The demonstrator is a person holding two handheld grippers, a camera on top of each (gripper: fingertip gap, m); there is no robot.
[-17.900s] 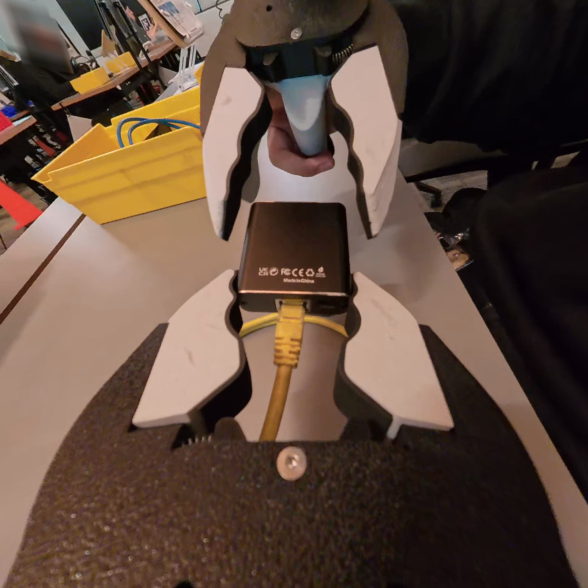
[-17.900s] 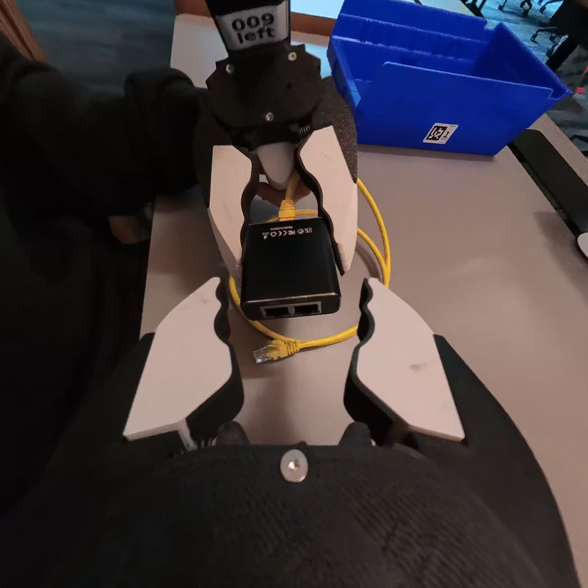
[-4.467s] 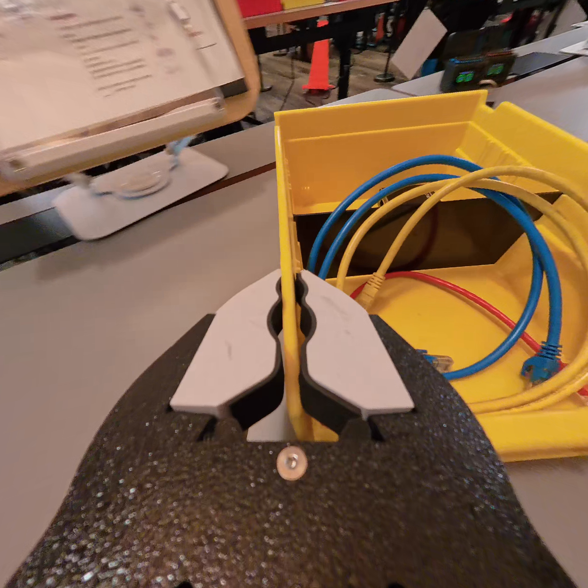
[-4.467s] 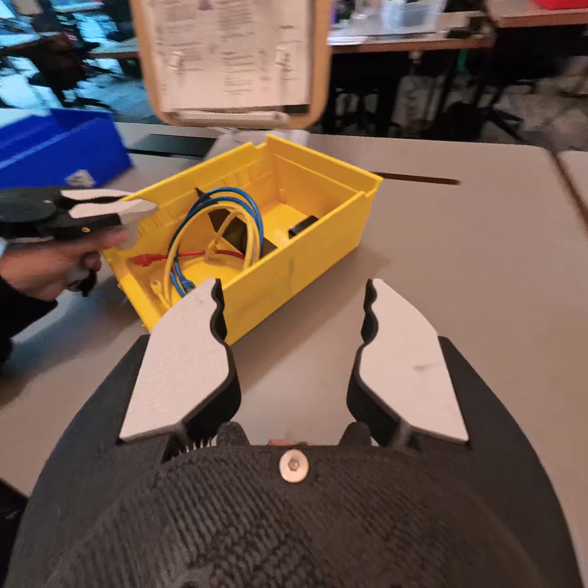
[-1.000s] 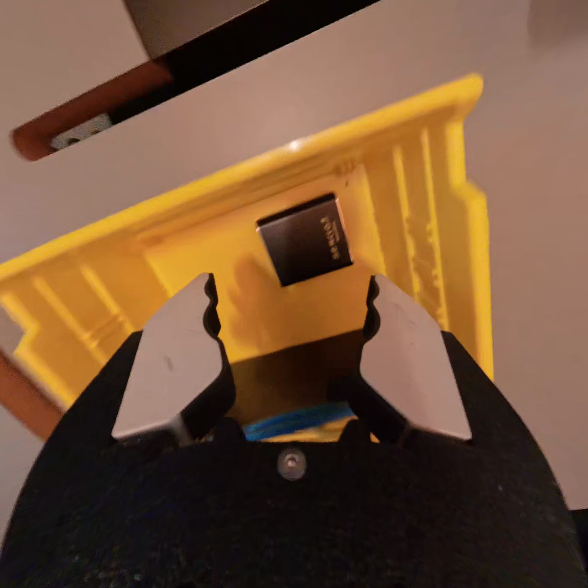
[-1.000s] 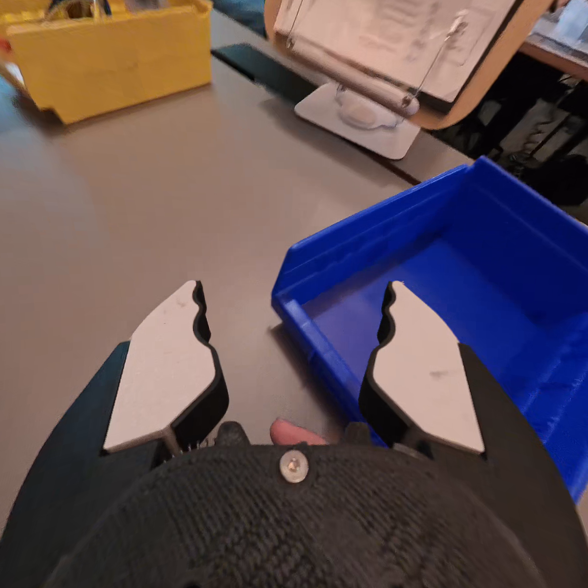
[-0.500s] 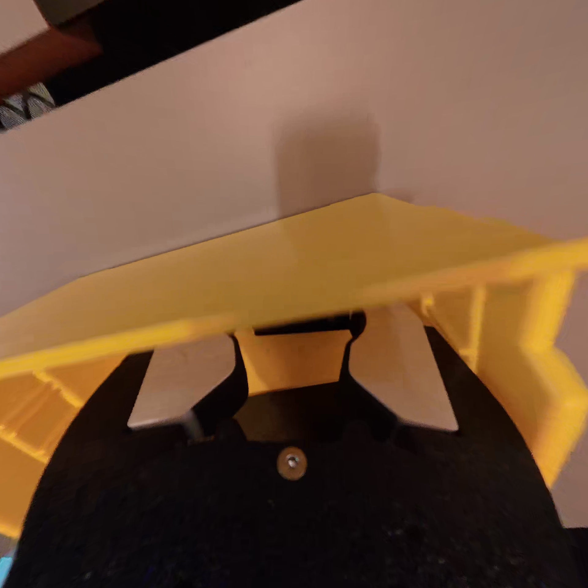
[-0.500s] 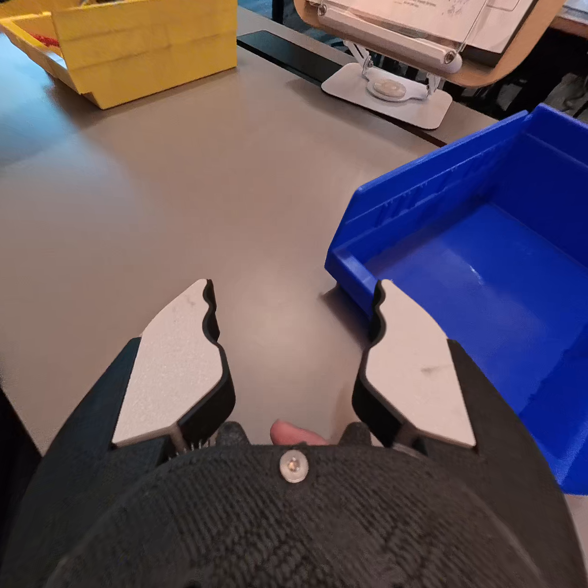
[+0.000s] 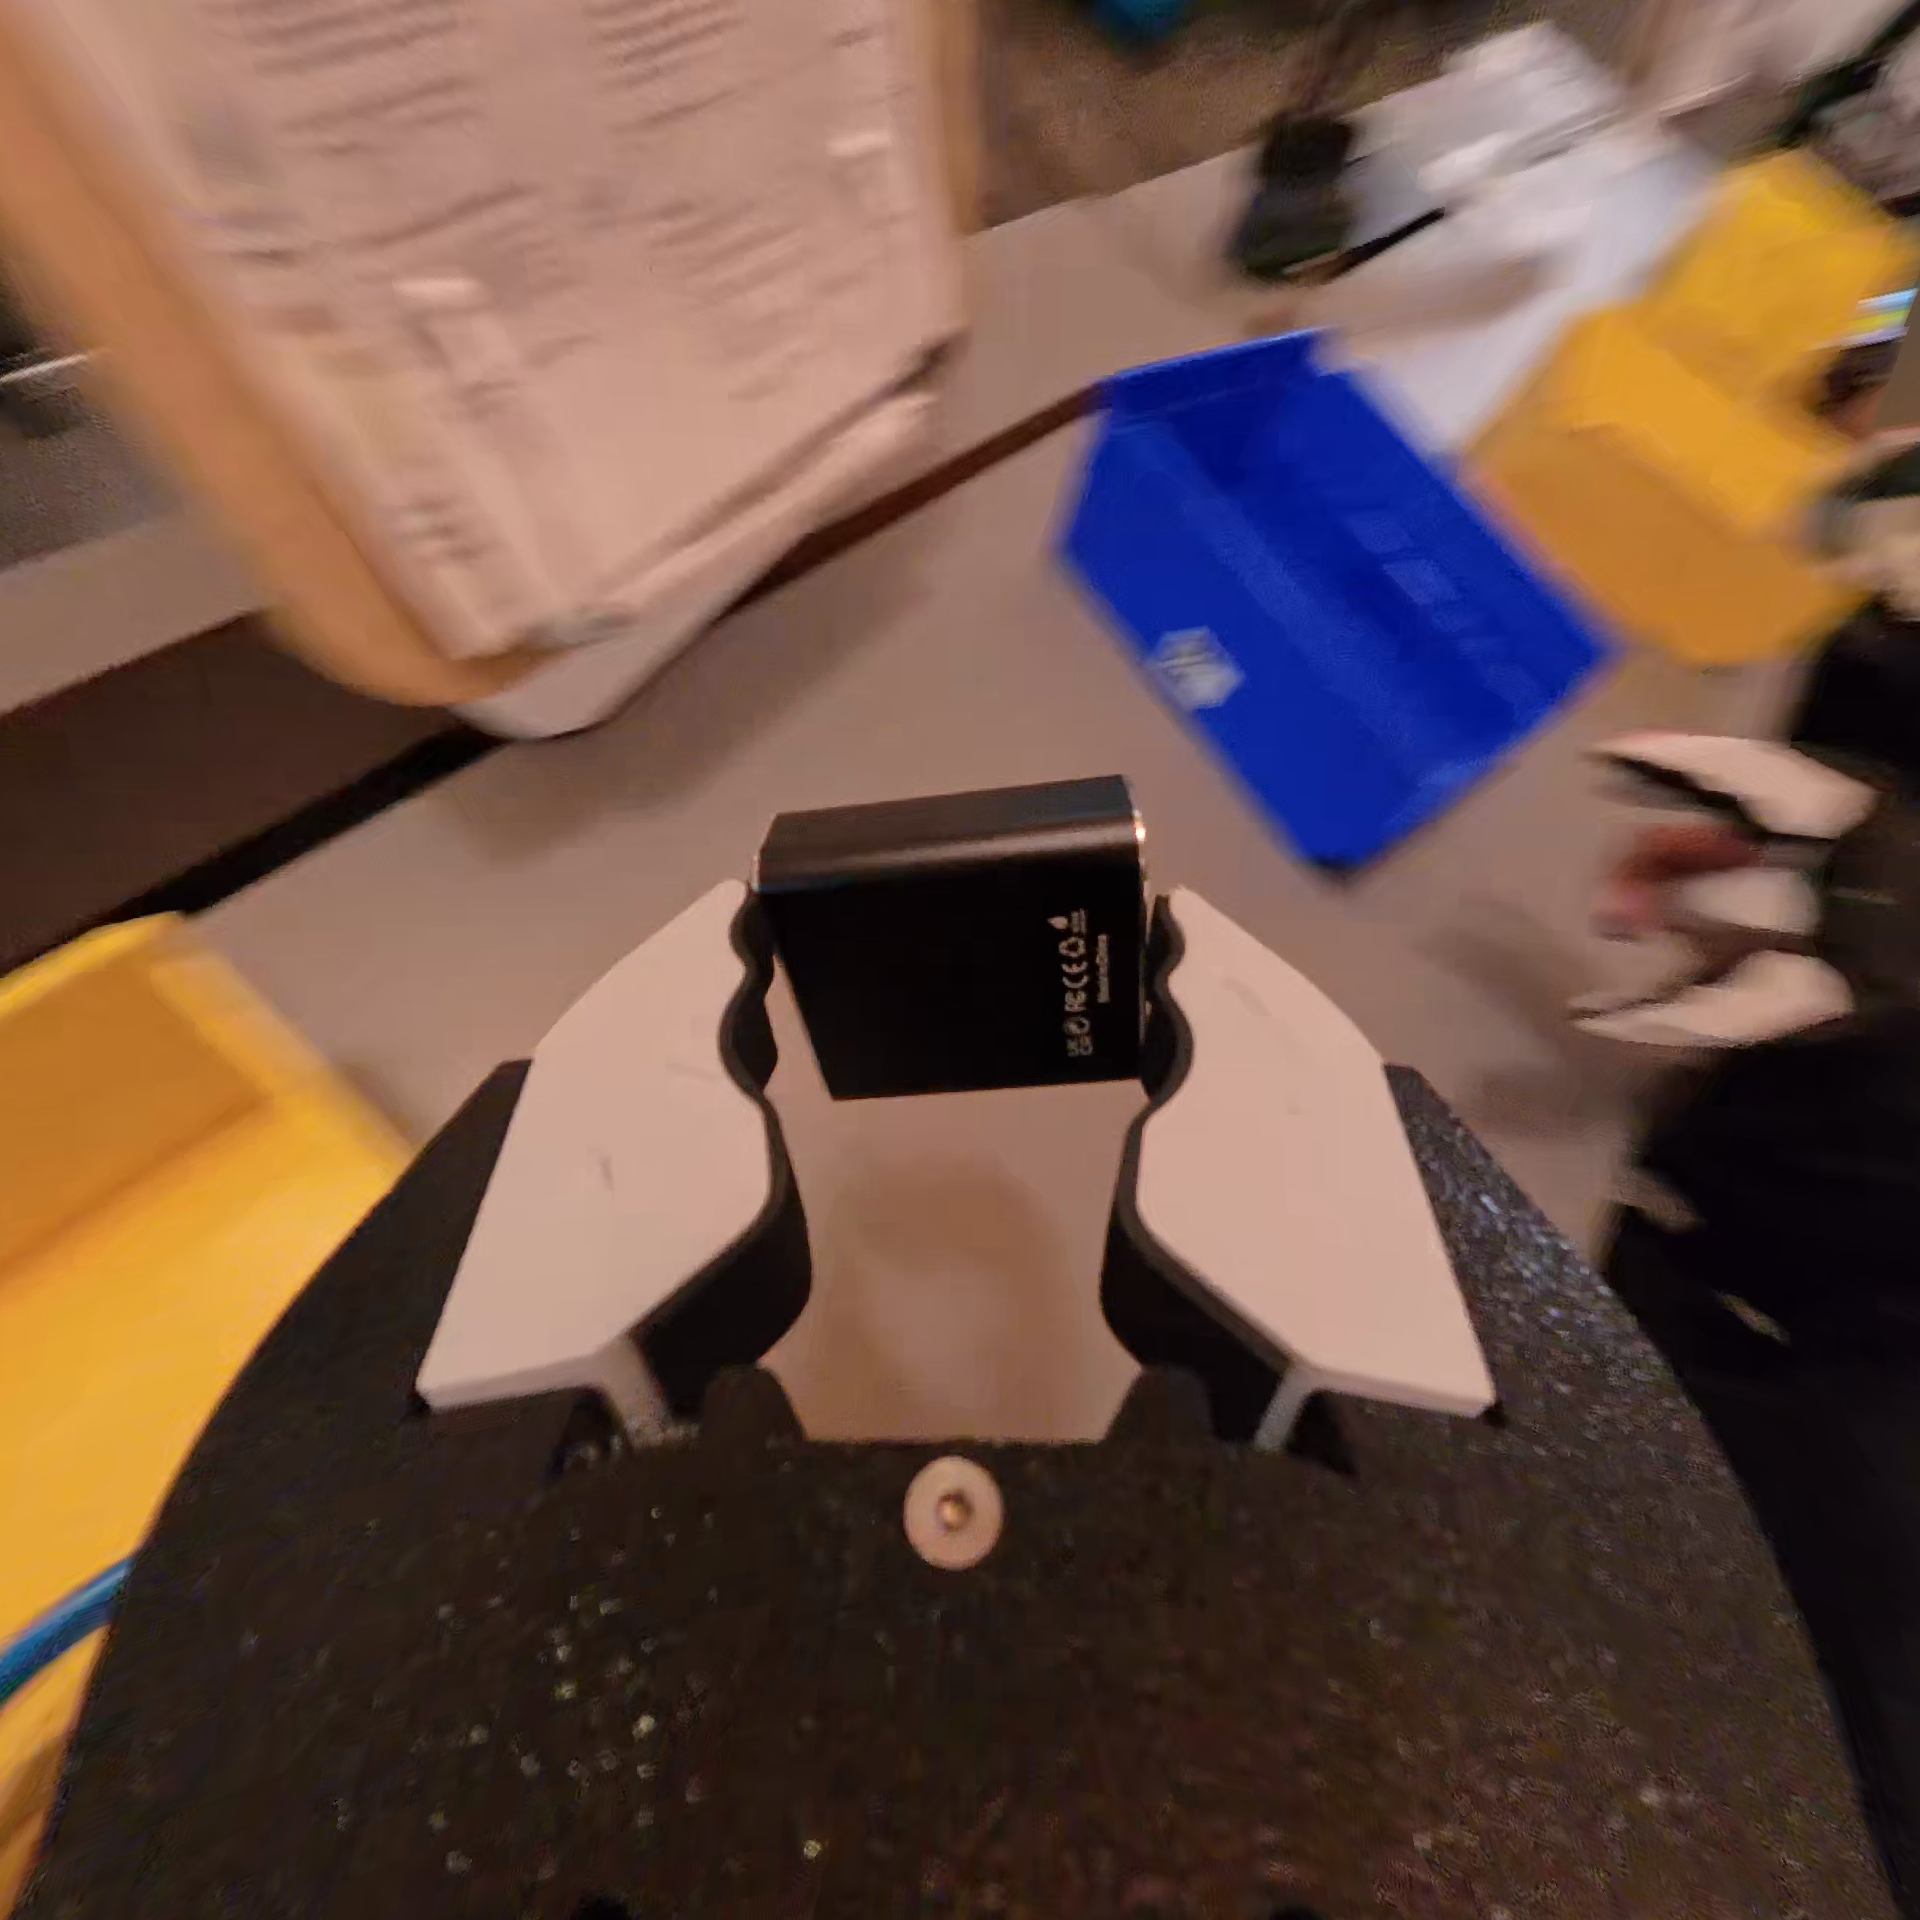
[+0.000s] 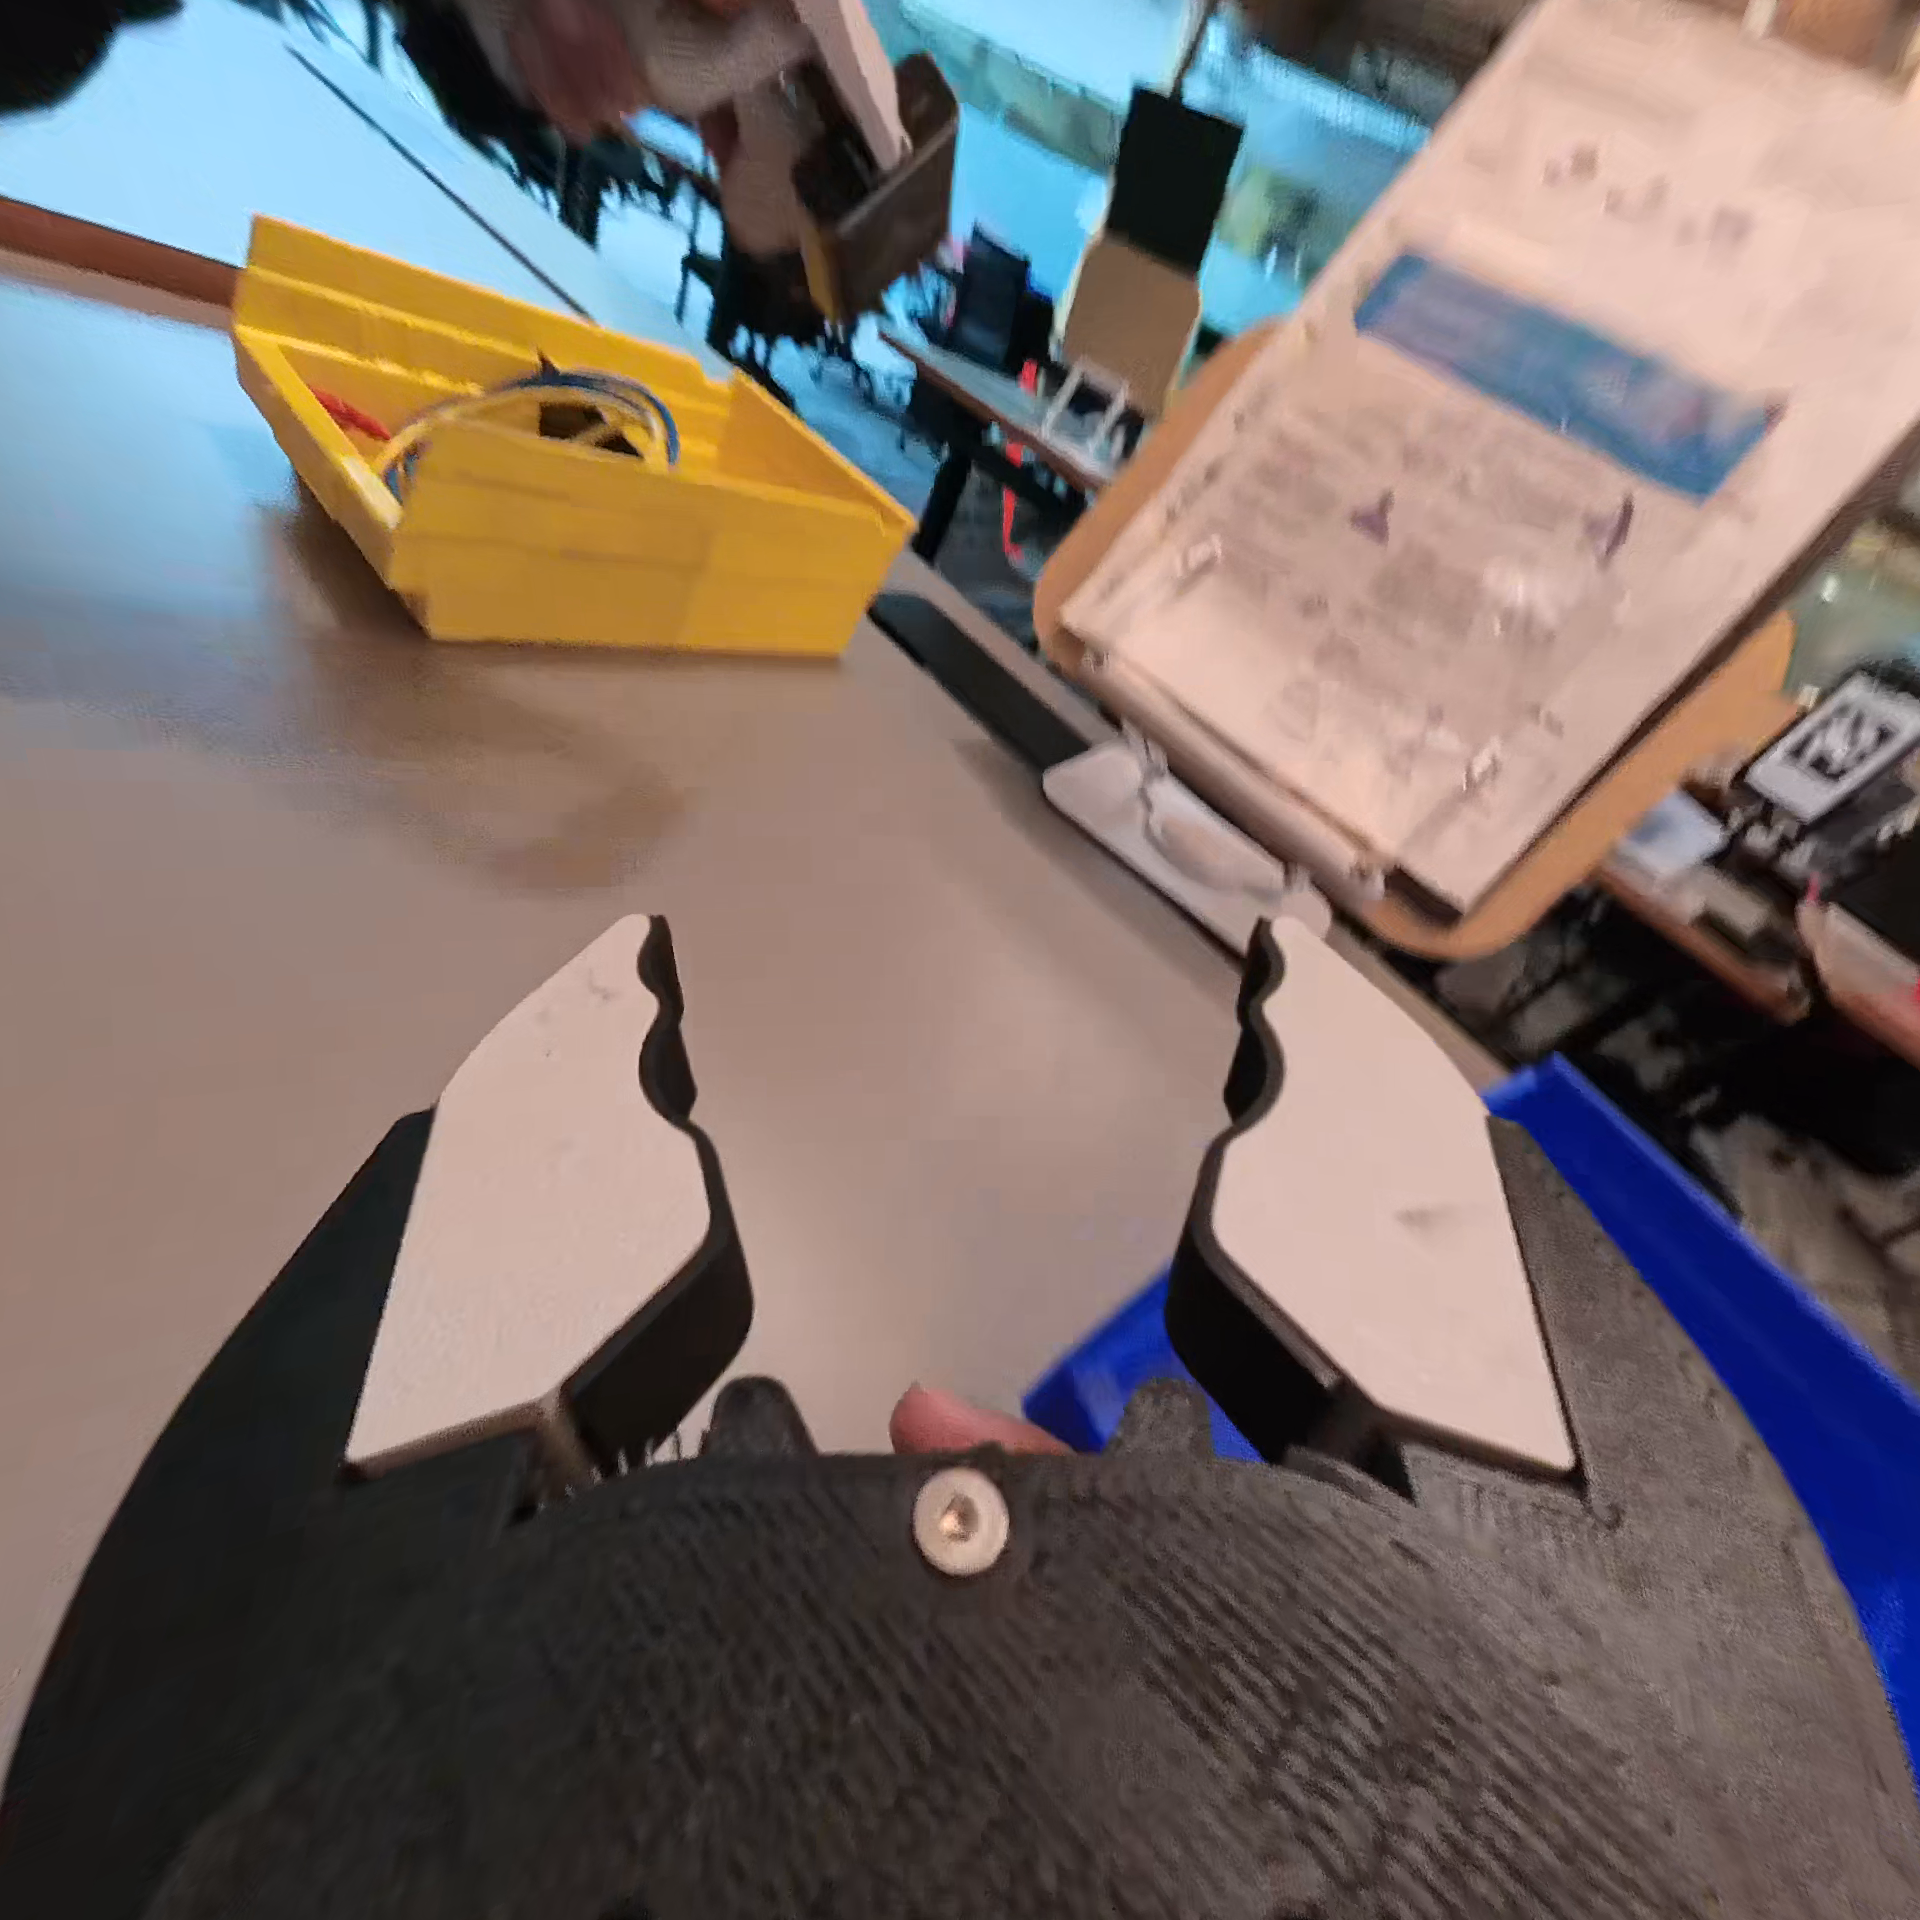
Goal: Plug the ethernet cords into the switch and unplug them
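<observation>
My left gripper (image 9: 956, 899) is shut on the black ethernet switch (image 9: 951, 935) and holds it by its two sides above the grey table (image 9: 935, 644). No cord is plugged into the switch. The ethernet cords (image 10: 520, 416), blue, yellow and red, lie coiled in the yellow bin (image 10: 582, 540) at the far left of the right wrist view. My right gripper (image 10: 961, 935) is open and empty over the table; it also shows blurred at the right edge of the left wrist view (image 9: 1725, 894).
A blue bin (image 9: 1320, 613) stands on the table to the right, and its corner shows under my right gripper (image 10: 1766, 1351). A clipboard stand (image 10: 1455, 571) is at the table's back. The yellow bin's wall (image 9: 125, 1091) is close on my left.
My left gripper reached into the yellow bin, shut on the switch and lifted it out over the table. My right gripper turned left, away from the blue bin, and stayed open.
</observation>
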